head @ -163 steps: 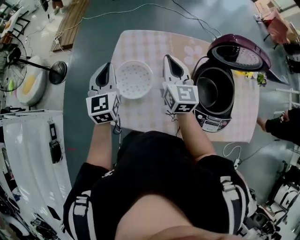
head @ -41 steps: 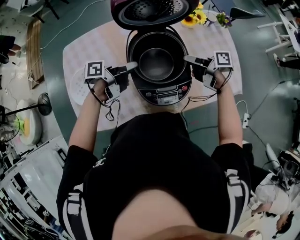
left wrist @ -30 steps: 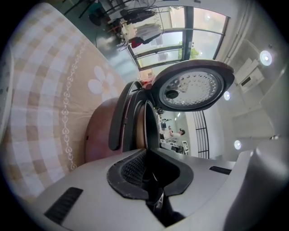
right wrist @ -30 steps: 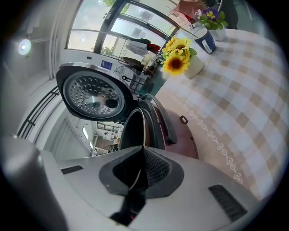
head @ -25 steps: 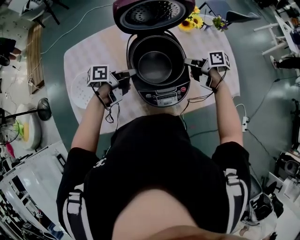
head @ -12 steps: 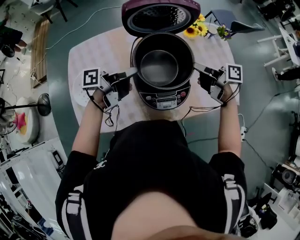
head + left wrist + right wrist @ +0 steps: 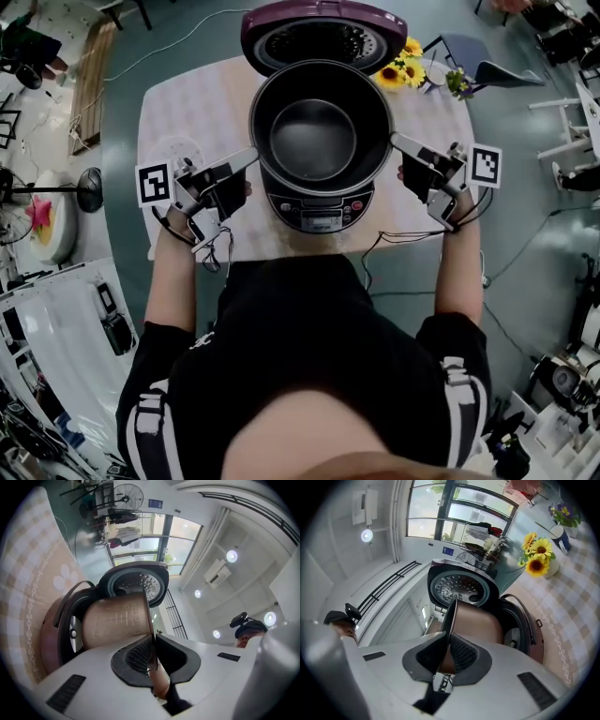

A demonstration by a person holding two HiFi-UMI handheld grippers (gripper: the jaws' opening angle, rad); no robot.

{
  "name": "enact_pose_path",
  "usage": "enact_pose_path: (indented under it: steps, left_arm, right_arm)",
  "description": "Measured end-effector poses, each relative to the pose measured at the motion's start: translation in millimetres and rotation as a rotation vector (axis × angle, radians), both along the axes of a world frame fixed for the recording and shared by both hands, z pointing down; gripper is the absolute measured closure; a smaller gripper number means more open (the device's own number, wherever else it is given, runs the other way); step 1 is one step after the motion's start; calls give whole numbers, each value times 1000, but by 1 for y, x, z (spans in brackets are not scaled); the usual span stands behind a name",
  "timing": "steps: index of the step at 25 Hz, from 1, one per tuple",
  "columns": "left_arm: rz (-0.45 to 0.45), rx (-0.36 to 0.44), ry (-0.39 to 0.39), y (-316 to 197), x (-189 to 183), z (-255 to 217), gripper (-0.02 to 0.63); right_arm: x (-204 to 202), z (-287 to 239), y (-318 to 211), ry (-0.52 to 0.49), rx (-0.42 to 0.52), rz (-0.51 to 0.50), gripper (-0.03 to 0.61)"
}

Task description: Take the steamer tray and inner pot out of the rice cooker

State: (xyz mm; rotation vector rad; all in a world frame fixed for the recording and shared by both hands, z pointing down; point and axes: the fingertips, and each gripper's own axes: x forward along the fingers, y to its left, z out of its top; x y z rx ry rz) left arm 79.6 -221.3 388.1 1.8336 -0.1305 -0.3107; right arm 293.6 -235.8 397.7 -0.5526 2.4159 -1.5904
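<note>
**Near to far.** Left gripper [image 7: 251, 156] clamped on the rim of the copper-brown metal inner pot [image 7: 319, 141]. Right gripper [image 7: 397, 142] has the opposite rim between its pads, jaws opening. Pot sits raised partly out of the maroon rice cooker [image 7: 321, 202], whose domed lid [image 7: 323, 33] stands open behind. White perforated steamer tray [image 7: 167, 148] lies on the checked tablecloth [image 7: 197, 89], beside the left gripper.

With left forearm [image 7: 174, 281] and right forearm [image 7: 457, 272] extended forward, left gripper [image 7: 247, 160] is clamped on the pot [image 7: 319, 141] rim and right gripper [image 7: 400, 144] grips the opposite rim between opening jaws, the 2 pointing roughly level.
</note>
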Motion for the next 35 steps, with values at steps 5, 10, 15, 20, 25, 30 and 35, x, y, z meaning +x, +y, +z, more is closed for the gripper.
enact_pose_path:
  steps: [5,10,15,20,25,30,35]
  left_arm:
    - [-26,2,1,2,-25,2,592]
    - [-53,-5,-15,7,-58,2,592]
    - [-93,15,5,22,-102,-4,592]
    - [-145,29,18,37,-147,-6,592]
    - [-202,34,28,67,-194,-9,592]
    - [-254,12,43,94,-239,2,592]
    - [-265,-22,26,123,-287,31,592]
  right_arm:
    - [-28,-1,-5,2,20,-16,555]
    - [-59,-8,-8,-5,38,-18,555]
    - [-104,-14,2,-5,47,-56,555]
    - [-150,-11,11,10,45,-92,557]
    - [-199,-13,31,6,49,-151,555]
    - [-246,-1,52,15,39,-189,555]
    - [-294,25,81,40,10,-186,555]
